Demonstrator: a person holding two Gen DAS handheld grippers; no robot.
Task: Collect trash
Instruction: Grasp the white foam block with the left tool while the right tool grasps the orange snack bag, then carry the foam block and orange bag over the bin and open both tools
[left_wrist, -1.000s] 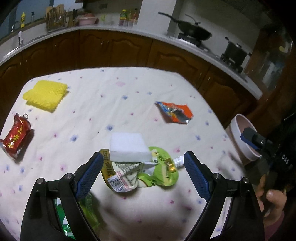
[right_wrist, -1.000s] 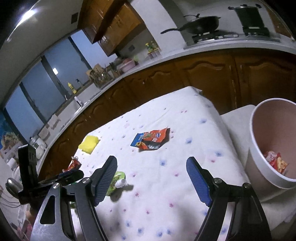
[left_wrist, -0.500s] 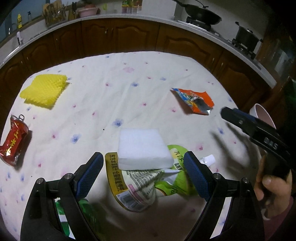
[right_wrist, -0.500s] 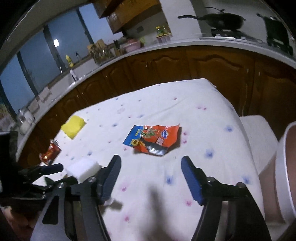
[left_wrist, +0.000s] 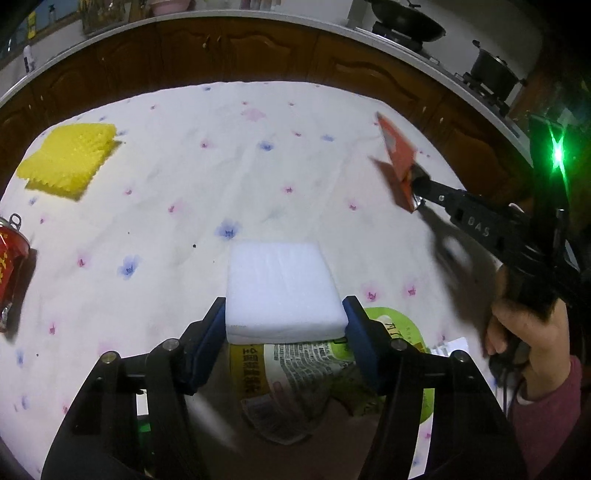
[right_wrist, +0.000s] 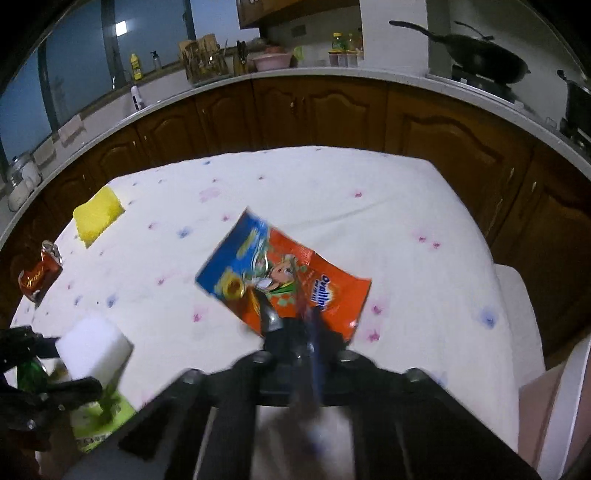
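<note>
White cloth with small pink and blue flowers covers the table (right_wrist: 369, 206); every loose item lies on it or is lifted just off it.

Bin: only a pale rim (right_wrist: 561, 398) shows at the lower right edge of the right wrist view, beside the table corner. Contents not visible.

Your left gripper (left_wrist: 284, 325) has its blue pads pressed against both sides of the white foam block (left_wrist: 280, 291), so the block is clamped. Beneath it sits the green-and-yellow pouch (left_wrist: 295, 373), still on the cloth.

Your right gripper (right_wrist: 295, 325) is closed down to almost no gap on the lower edge of the orange snack wrapper (right_wrist: 284, 277). The wrapper looks tilted and motion-blurred; from the left wrist view it appears raised off the cloth.

Untouched: yellow sponge (left_wrist: 68, 160) far left, crushed red can (left_wrist: 9, 258) at the left edge.

Step in hand, as judged: two pickups secured, neither deposited.

Next move: carry the wrapper right to the bin, get it fully over the rim before you release. Thin foil may slip, so keep the squeeze. Bring the block over afterwards, then return for pouch and can.
</note>
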